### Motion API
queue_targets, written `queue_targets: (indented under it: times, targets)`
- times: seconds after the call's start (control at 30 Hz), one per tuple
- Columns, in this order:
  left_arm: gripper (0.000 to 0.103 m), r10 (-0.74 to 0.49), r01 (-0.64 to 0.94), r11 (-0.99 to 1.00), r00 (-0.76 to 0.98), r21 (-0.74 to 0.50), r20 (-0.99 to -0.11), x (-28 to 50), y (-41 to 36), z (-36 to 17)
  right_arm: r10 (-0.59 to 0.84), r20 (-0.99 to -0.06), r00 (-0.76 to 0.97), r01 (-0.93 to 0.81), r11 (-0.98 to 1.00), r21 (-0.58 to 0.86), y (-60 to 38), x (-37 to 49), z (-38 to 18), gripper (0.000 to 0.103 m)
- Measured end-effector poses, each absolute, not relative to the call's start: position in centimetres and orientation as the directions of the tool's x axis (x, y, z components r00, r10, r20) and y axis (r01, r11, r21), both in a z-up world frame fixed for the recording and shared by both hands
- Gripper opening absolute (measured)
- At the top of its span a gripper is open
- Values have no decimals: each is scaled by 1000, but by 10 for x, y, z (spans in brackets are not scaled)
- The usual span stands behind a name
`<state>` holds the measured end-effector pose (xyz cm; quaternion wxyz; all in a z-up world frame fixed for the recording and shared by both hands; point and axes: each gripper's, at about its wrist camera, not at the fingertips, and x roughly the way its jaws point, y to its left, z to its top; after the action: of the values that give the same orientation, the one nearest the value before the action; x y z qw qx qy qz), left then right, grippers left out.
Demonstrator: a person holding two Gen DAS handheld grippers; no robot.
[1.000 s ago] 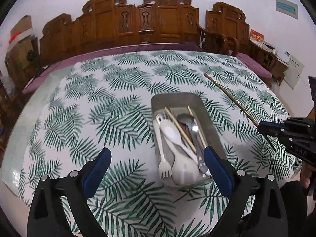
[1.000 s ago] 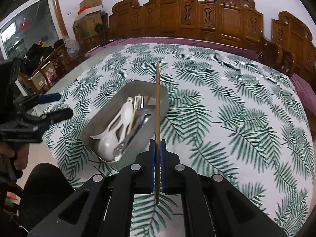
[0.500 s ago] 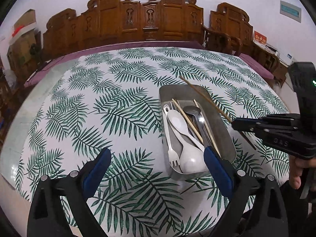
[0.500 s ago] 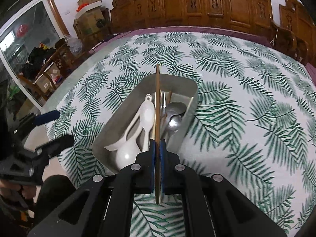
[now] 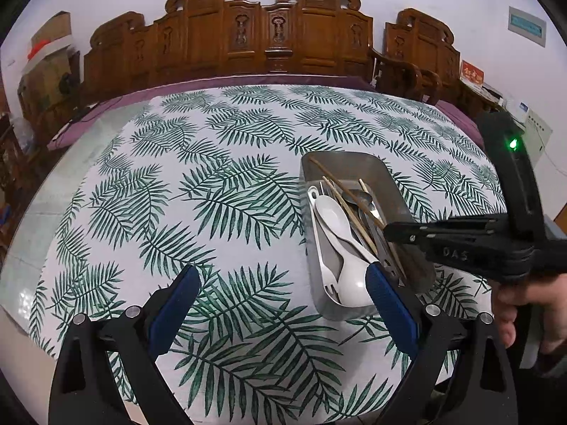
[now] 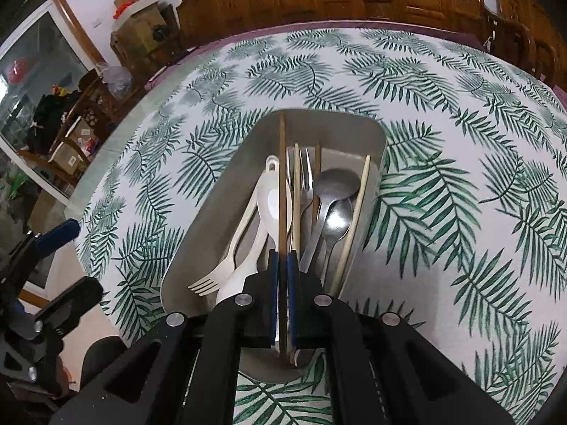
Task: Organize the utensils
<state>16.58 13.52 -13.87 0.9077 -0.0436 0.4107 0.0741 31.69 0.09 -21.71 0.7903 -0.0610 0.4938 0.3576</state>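
Observation:
A grey metal tray [image 6: 354,120] on the leaf-print table holds a white spoon [image 6: 273,205], a white fork [image 6: 212,279], a metal fork [image 6: 304,177], metal spoons [image 6: 336,180] and pale chopsticks [image 6: 354,219]. My right gripper [image 6: 282,258] is shut on a dark brown chopstick [image 6: 282,177], which runs lengthwise just over the tray's contents. In the left wrist view, the right gripper [image 5: 388,232] reaches in over the tray [image 5: 354,163] from the right, with the chopstick [image 5: 340,184] slanting through it. My left gripper [image 5: 280,304] is open, low at the tray's near left, and holds nothing.
The table [image 5: 212,184] has a leaf-print cloth with a purple edge. Carved wooden chairs [image 5: 276,35] line its far side. A person's hand [image 5: 524,297] grips the right tool. Boxes and shelves [image 6: 71,124] stand beyond the table's left side.
My right gripper has carried the brown chopstick leftward and down, from beside the tray to lengthwise over it. The left gripper has stayed open and almost still.

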Motion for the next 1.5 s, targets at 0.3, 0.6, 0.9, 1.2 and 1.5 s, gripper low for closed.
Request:
queue_targets:
  times: [0.3, 0.6, 0.9, 1.2, 1.5]
  targets:
    - [91, 101, -172, 985, 653, -17, -750, 165, 135, -138, 543, -798, 262, -642, 716, 276, 5, 311, -216, 9]
    - [91, 98, -166, 986, 664, -18, -741, 163, 128, -132, 586, -735, 340, -697, 682, 221, -13, 296, -190, 9]
    - [91, 90, -141, 990, 694, -12, -714, 156, 104, -115, 591, -676, 441, -690, 705, 166, -56, 273, -161, 17]
    - [95, 71, -107, 994, 727, -10, -683, 145, 74, -97, 583, -627, 517, -648, 745, 158, -104, 252, -144, 49]
    - [95, 65, -96, 995, 729, -9, -682, 134, 48, -87, 534, -597, 599, -570, 808, 151, -152, 228, -131, 100]
